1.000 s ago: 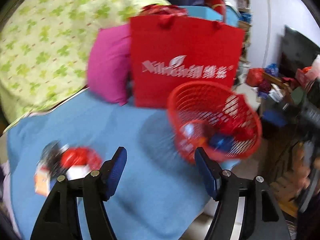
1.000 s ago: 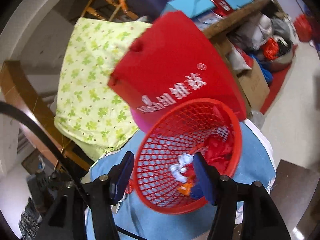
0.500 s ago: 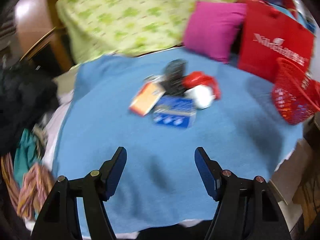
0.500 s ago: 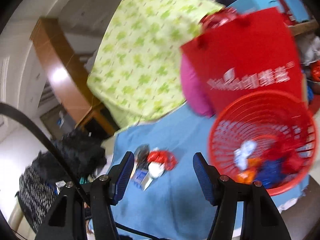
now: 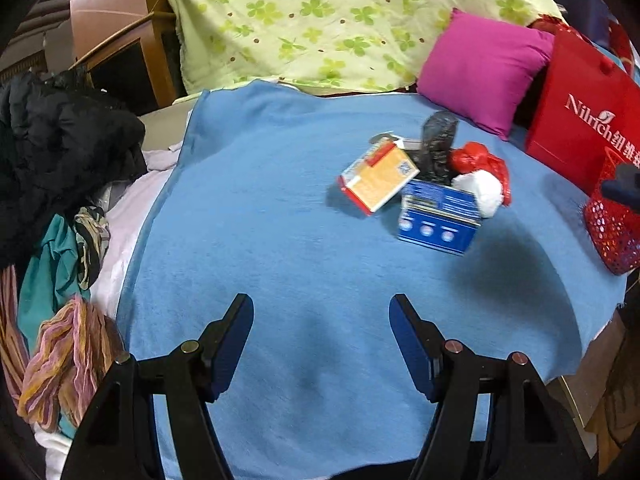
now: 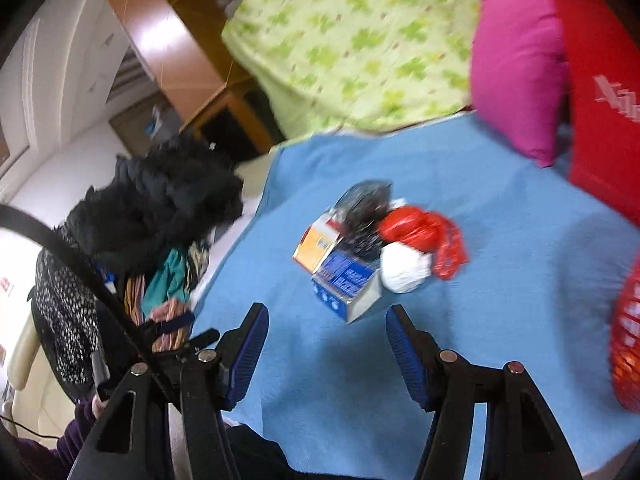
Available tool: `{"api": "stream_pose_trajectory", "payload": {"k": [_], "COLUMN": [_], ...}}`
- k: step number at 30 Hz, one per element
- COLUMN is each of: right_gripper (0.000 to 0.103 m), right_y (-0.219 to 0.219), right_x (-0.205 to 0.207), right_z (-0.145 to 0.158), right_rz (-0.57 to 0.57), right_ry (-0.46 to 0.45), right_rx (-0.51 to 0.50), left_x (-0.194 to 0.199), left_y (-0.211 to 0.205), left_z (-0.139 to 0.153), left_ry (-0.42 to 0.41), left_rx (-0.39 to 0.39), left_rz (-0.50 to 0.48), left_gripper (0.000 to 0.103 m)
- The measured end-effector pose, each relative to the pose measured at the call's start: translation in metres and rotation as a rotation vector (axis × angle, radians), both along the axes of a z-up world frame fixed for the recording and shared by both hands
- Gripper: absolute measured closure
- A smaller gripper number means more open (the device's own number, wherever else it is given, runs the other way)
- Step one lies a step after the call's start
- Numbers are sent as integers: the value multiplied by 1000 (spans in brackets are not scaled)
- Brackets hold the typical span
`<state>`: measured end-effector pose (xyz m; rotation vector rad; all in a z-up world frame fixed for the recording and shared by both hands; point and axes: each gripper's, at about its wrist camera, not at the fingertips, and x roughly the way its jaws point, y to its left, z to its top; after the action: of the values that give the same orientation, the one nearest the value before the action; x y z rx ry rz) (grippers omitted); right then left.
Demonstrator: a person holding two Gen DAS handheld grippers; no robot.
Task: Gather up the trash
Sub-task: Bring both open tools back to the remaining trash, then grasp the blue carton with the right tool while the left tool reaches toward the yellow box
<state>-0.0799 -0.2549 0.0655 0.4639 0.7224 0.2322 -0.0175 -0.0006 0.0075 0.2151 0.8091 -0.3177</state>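
**Trash heaped on the blue blanket, both grippers empty**

Left wrist view: The left gripper [image 5: 321, 316] is seen low in the frame with its jaws spread apart and nothing between them; only the blue blanket [image 5: 280, 220] lies beneath. The trash is gathered in one small heap toward the far right of the blanket, well apart from the fingers. An orange-and-white box [image 5: 378, 180] is set at the left of the heap, touching a blue box [image 5: 438, 224] just beside it. A crumpled black bag [image 5: 438, 148] is placed behind them, and a red bag [image 5: 480, 160] with a white wad [image 5: 482, 192] against it is found at the right. A red mesh basket [image 5: 612, 224] is cut off by the right edge, near a red paper bag [image 5: 580, 120] and a pink pillow [image 5: 484, 68]. A pile of clothes [image 5: 60, 184] is seen off the left of the blanket.

Right wrist view: The right gripper [image 6: 326, 328] is likewise held with its jaws apart and empty. The same heap is shown just beyond the fingertips, the blue box [image 6: 346, 280] nearest, the white wad [image 6: 404, 270] and red bag [image 6: 424, 236] to its right. The view is somewhat blurred. The red mesh basket [image 6: 626, 344] is glimpsed at the right edge.
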Motion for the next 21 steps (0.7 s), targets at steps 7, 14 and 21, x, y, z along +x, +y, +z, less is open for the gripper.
{"api": "stream_pose_trajectory", "payload": {"k": [7,14,21], "right_gripper": [37,34,32], "right_y": [25,31,34], "right_x": [70,129,167], "right_z": [-34,-59,-81], "right_rz": [109,209,300], "right_ry": [55,58,85], "right_rx": [-46,-103,-164], "left_x": [53,117,158], "left_y": [8,-9,-32], "left_z": [-7,-13,-26], "left_ry": [35,79,114], "left_rx": [-48,-115,-110], "left_rz": [-113,-336,-497], "left_gripper": [32,28,28]}}
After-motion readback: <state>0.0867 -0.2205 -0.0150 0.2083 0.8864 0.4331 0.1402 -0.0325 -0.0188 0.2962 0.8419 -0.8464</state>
